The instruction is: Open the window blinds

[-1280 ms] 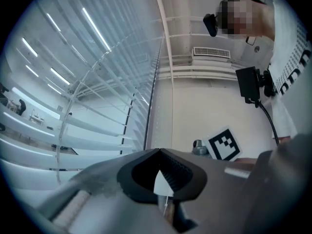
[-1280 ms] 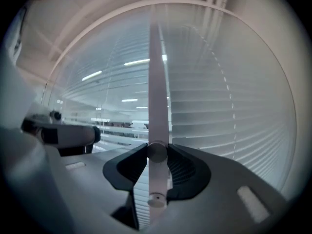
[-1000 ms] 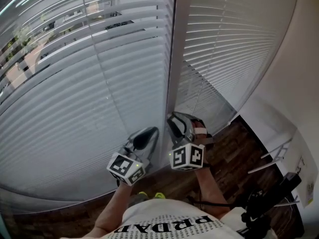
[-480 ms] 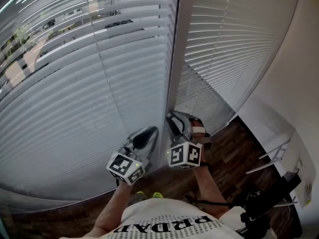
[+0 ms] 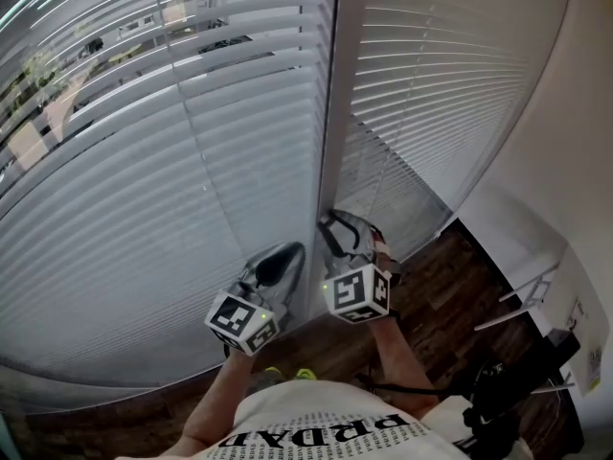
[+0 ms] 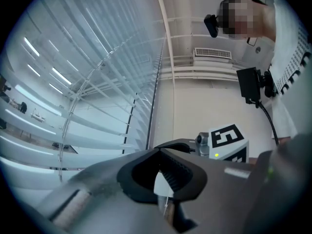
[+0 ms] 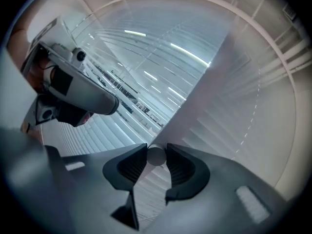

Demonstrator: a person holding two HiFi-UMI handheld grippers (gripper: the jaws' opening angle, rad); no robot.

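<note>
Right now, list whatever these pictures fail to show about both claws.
- Head view: what the left claw and right claw pinch, hidden by their own bodies.
- Left gripper view: the white piece, lower end behind the claw.
- Right gripper view: the round pale knob, seen end-on, length unreadable.

Dk wood floor (image 5: 458, 278), white wall (image 5: 575, 161), ceiling AC vent (image 6: 212, 53)

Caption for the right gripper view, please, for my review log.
Right tool clamped on the wand, white blinds ahead, left tool alongside at upper left.
</note>
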